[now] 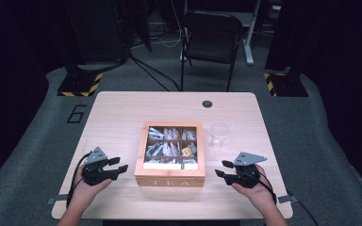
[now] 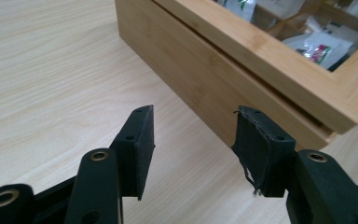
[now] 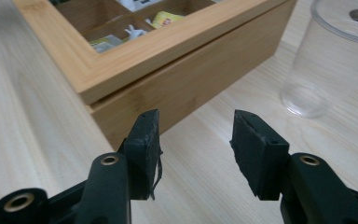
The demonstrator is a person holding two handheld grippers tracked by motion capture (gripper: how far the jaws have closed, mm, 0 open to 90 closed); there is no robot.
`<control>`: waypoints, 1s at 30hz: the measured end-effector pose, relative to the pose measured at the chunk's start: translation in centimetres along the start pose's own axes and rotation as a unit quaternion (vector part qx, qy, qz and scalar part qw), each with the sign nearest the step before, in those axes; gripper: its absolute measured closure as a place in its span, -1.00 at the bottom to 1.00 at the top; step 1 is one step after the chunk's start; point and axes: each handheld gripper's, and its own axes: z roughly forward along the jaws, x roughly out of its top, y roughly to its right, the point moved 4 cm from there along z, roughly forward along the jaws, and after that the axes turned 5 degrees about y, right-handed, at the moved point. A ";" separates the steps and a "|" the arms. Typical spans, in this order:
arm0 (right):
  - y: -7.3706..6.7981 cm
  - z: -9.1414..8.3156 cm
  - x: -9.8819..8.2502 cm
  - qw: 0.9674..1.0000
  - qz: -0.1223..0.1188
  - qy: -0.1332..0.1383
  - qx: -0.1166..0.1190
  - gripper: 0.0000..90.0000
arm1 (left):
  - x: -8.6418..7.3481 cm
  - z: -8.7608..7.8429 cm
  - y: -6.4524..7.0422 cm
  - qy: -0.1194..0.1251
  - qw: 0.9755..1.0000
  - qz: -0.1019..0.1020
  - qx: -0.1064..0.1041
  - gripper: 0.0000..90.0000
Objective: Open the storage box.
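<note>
bamboo tea box (image 1: 170,175) – lid closed, tea bags (image 1: 170,147) under its window, between both grippers, just beyond their tips | left gripper (image 1: 119,167) – jaws partly open, nothing between them | right gripper (image 1: 222,168) – jaws partly open, empty | clear plastic cup (image 1: 219,134) – beyond right fingers, beside box | wooden table (image 1: 118,113)

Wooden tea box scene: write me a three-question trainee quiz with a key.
1. True or false: the lid of the wooden tea box with the glass window is shut.
2. On which side of the box does the clear plastic cup stand in the high view: A left, B right, C on top?
3. What does either the left gripper or the right gripper hold?
Key: 1 true. 2 B. 3 nothing; both stand open beside the box.
</note>
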 end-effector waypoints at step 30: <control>-4.0 1.4 -0.1 0.999 -0.010 -0.001 0.049 0.22 | -0.9 -0.4 3.6 -0.005 0.999 0.041 -0.034 0.08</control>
